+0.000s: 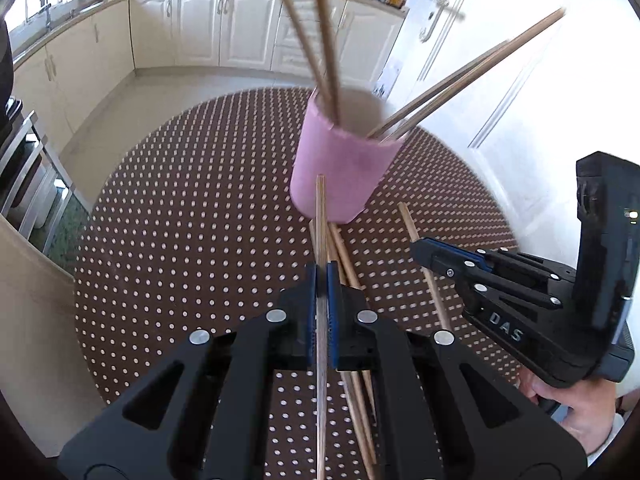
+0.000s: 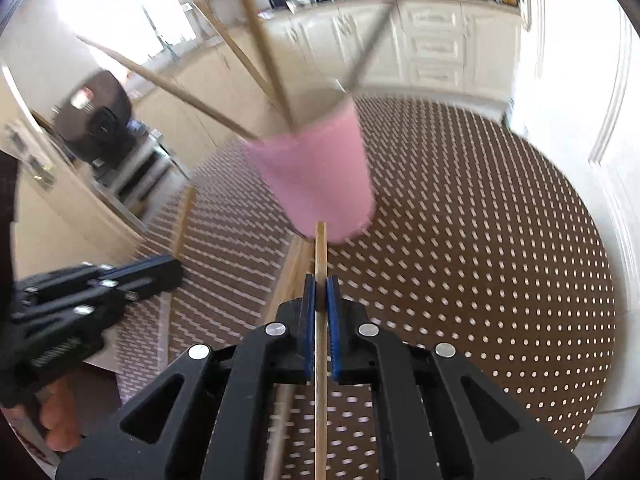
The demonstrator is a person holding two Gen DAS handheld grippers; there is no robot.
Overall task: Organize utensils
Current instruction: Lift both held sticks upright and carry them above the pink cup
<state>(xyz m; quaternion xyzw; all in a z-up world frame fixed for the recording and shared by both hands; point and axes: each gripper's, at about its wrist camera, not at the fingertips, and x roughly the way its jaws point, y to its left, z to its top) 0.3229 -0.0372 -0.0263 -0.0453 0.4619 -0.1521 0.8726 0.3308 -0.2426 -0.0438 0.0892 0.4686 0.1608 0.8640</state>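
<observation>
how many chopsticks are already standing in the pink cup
4, going by the left wrist view: two lean toward the back rim of the pink cup, and two lean out to the right. The right wrist view is blurred, so more may be hidden.

In the right wrist view the pink cup [image 2: 320, 184] is smeared by motion blur, its rim unclear. The sticks standing in the pink cup [image 1: 344, 160] run past the top edge, tips unseen.
</observation>
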